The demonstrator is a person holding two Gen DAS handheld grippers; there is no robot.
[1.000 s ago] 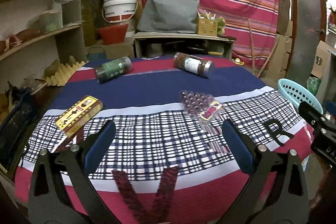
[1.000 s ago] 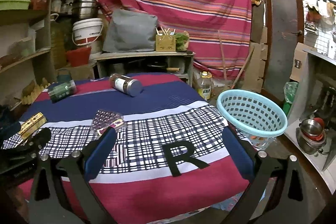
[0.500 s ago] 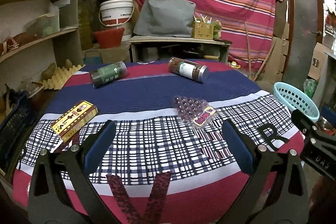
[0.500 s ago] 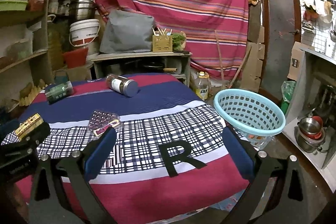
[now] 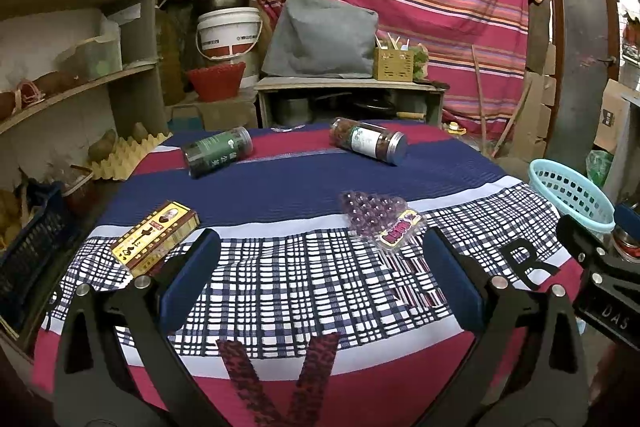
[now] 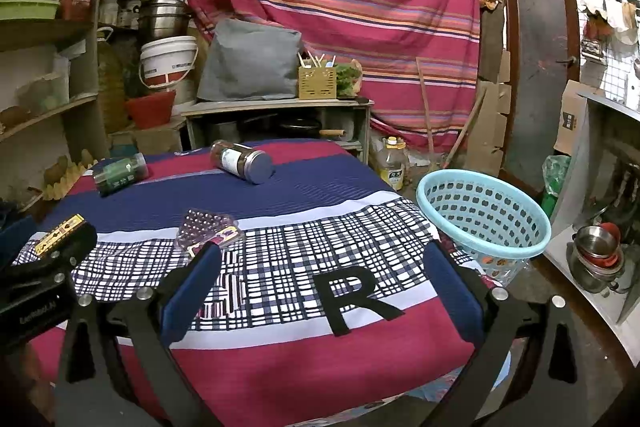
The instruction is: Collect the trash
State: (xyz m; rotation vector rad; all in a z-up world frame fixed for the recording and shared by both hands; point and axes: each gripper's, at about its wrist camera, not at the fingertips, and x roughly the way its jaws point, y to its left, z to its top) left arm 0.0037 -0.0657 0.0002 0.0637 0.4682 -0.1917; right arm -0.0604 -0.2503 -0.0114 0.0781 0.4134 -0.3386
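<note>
Jaws: both grippers, left (image 5: 320, 275) and right (image 6: 320, 279), are held spread, empty.
Trash: blister pack (image 5: 382, 217) is laid centrally, within reach.
Basket (image 6: 484, 223): placed right of the surface (image 6: 280, 187).

Both tools are built alike: the left gripper (image 5: 320, 281) has matte black angular arms carrying two flat, dark blue padded fingers (image 5: 192, 277), with round silver screw heads at the pivots. The right gripper (image 6: 320, 283) shows the same black frame, blue pads (image 6: 454, 291) and silver screws. Each black body bears small white lettering on its side, too small to read in full.
</note>
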